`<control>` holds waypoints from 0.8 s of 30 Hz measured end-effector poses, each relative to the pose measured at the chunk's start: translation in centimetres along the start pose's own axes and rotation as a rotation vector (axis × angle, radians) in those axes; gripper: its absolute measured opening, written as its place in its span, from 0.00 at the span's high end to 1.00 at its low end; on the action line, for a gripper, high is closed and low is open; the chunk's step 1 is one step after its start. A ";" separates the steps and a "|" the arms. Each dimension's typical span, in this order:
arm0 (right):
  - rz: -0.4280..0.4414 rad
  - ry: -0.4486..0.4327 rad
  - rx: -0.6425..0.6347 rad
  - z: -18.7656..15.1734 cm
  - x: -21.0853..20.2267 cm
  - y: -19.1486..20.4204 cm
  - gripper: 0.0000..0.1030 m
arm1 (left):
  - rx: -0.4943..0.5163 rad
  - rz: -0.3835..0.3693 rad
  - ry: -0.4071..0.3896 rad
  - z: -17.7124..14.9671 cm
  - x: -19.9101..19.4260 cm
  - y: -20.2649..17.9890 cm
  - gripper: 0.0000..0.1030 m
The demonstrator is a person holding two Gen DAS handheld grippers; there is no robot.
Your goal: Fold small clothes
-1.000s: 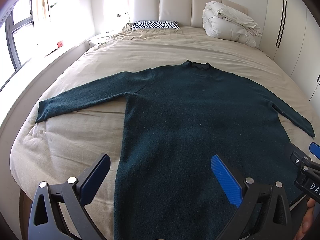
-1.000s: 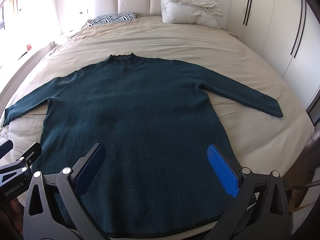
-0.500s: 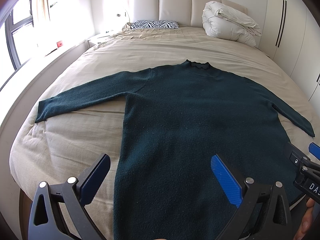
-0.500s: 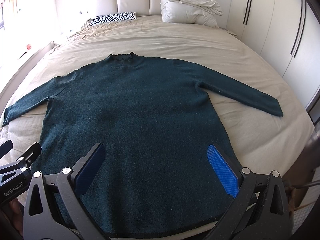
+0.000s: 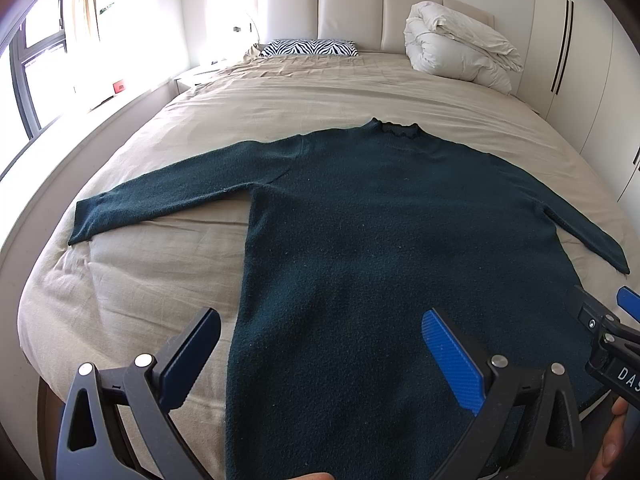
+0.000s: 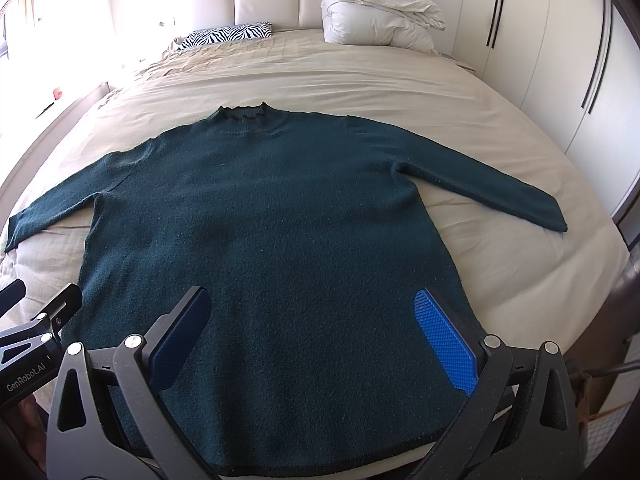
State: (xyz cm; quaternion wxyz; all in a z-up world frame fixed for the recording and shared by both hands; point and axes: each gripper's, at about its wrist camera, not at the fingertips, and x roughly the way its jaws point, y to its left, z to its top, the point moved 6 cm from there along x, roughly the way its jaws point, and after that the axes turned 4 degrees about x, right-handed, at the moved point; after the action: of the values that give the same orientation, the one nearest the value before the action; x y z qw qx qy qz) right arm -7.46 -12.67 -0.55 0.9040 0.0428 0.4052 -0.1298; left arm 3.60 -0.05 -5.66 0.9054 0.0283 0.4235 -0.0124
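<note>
Sweater (image 6: 272,240) lies flat on the bed (image 6: 360,80) (sleeves out); I hold my left hand-held gripper (image 5: 320,360) and right hand-held gripper (image 6: 316,340) spread wide above its hem

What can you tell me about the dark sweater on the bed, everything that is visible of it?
The sweater is dark teal and looks like a fuzzy knit. It lies flat and unfolded on the beige bed cover, its small wavy collar toward the headboard, its hem at the near edge. Both long sleeves are spread out and slope down from the shoulders. The left gripper and the right gripper are both open and hold none of it; contact with it cannot be told.
</note>
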 end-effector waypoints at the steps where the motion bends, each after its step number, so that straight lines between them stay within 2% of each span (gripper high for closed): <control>1: 0.001 0.000 0.000 0.0 0.0 0.0 0.00 | -0.001 0.000 0.000 -0.1 0.0 0.0 0.00; 12: 0.002 0.011 0.007 0.0 0.5 -0.1 0.00 | 0.000 0.003 0.021 0.0 0.7 -0.4 0.00; 17: 0.021 0.016 0.032 0.2 1.2 -1.1 0.00 | -0.003 -0.032 0.040 -0.2 1.8 -0.8 0.00; 21: 0.070 -0.010 0.129 1.2 1.9 -4.4 0.00 | -0.015 -0.092 0.079 0.2 3.3 -1.2 0.00; 24: 0.100 -0.032 0.256 2.4 3.2 -9.8 0.00 | -0.031 -0.114 0.119 0.7 4.6 -1.6 0.00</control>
State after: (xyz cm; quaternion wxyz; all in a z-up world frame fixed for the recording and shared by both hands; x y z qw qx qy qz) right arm -6.32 -23.16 -1.00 0.9029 0.1757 0.3681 -0.1359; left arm 6.98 -1.72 -8.84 0.8768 -0.0089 0.4776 -0.0556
